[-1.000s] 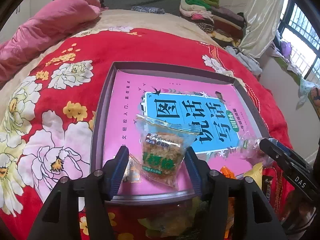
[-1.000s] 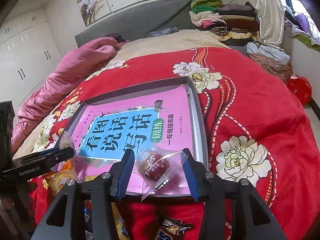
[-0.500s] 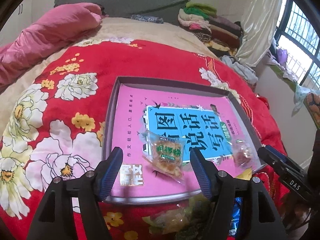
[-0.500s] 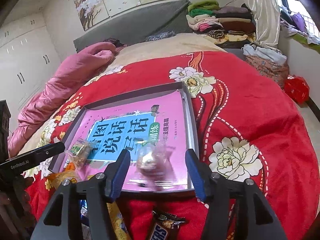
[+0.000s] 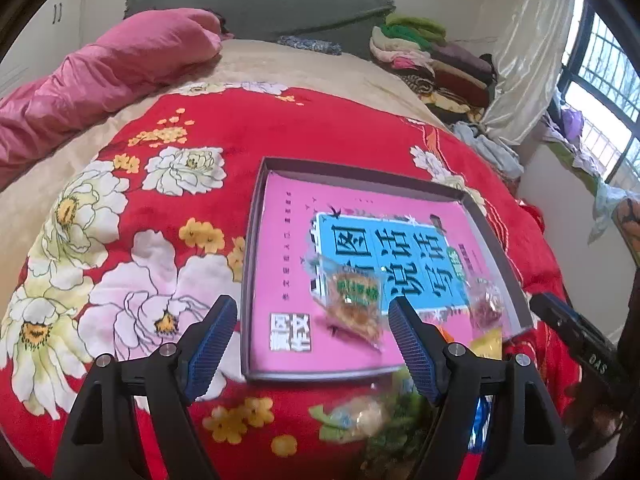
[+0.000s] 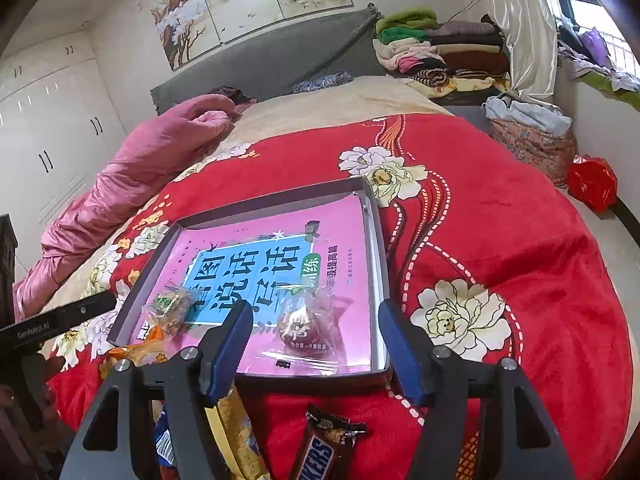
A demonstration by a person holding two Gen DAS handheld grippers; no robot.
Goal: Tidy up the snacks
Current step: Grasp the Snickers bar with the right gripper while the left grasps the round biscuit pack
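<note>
A grey tray point(image 5: 256, 208) point(image 6: 374, 216) lies on the red bed cover with a pink book point(image 5: 280, 264) point(image 6: 348, 232) inside. A clear packet with a green label point(image 5: 354, 304) point(image 6: 170, 308) lies on the book. A clear wrapped brown sweet point(image 6: 302, 326) point(image 5: 486, 306) lies near the tray's right corner. My left gripper point(image 5: 314, 340) is open and empty, pulled back over the tray's near edge. My right gripper point(image 6: 316, 350) is open and empty, just short of the sweet.
Loose snacks lie on the cover in front of the tray: a Snickers bar point(image 6: 324, 448), a yellow packet point(image 6: 236, 428), an orange one point(image 6: 140, 350) and a green-and-yellow one point(image 5: 368, 416). A pink quilt point(image 6: 132, 184) lies at the far left, with folded clothes point(image 6: 436, 52) beyond.
Both grippers have opened, released their snacks onto the book in the tray, and pulled back and up. The green-label packet and the wrapped sweet now lie free.
</note>
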